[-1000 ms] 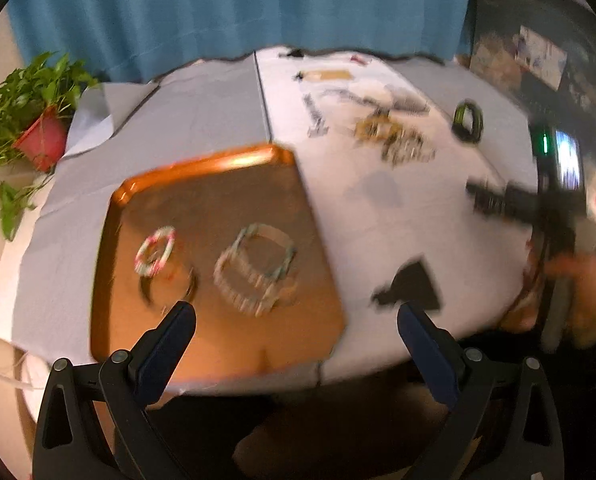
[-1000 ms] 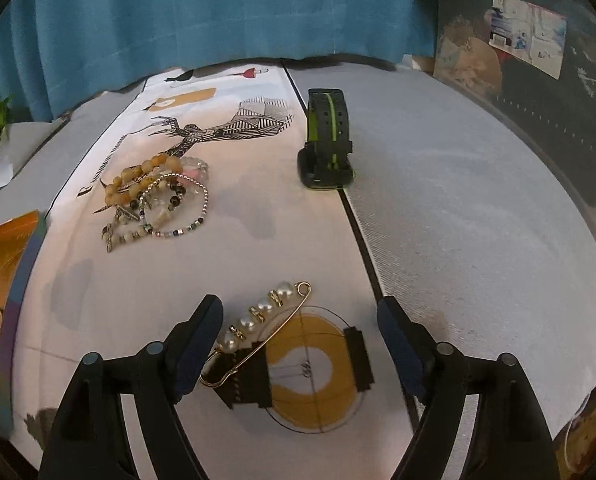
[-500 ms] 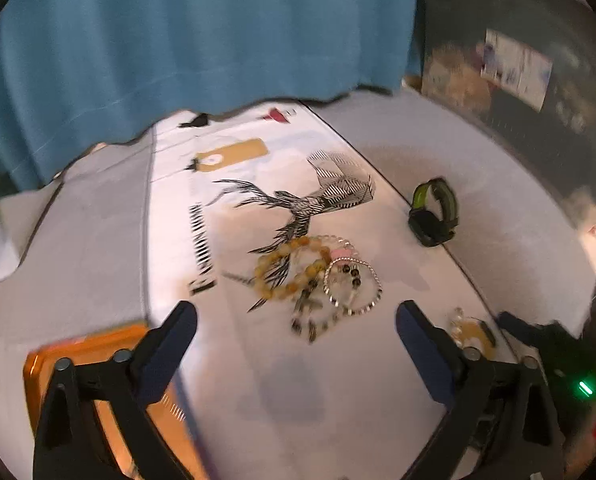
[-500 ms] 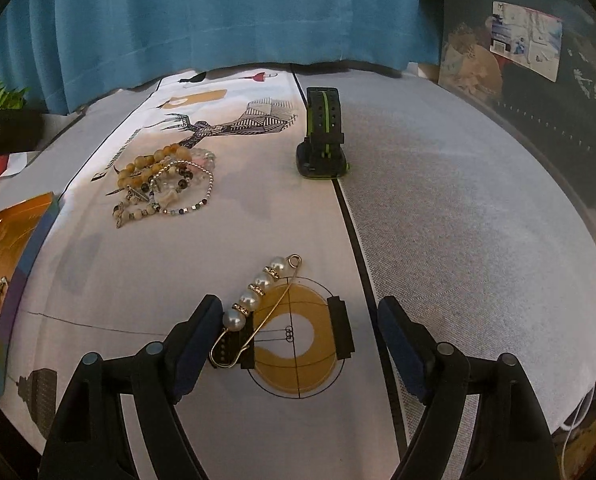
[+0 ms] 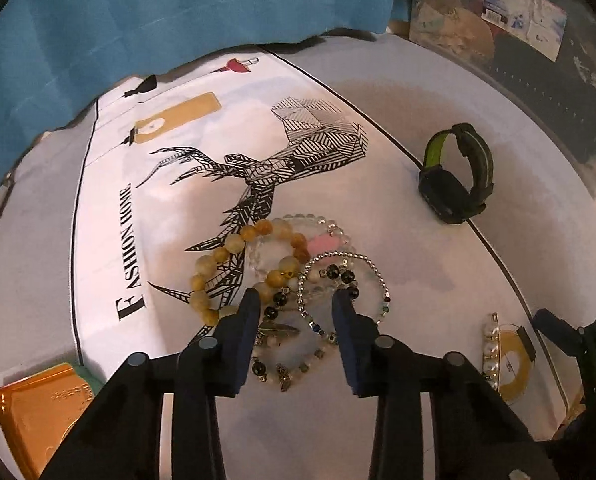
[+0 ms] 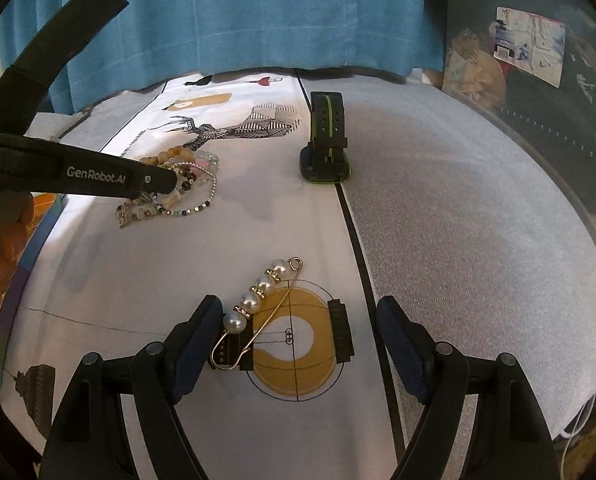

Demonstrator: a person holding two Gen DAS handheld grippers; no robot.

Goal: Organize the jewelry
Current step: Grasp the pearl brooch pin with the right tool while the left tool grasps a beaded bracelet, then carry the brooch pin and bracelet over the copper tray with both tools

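Left tongs are closing over the tangled bead bracelets (nothing pinched yet), presumably to lift one; right tongs stand spread around the pearl pin.

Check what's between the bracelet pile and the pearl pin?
Right wrist view: only bare printed cloth lies between the bracelets and the pin. No other jewelry there.

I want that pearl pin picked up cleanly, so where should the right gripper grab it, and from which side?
Grip the pearl pin across its row of pearls, the thickest part, coming from above; it lies flat and diagonal, so the open right gripper would probably need rolling to square its fingers to it.
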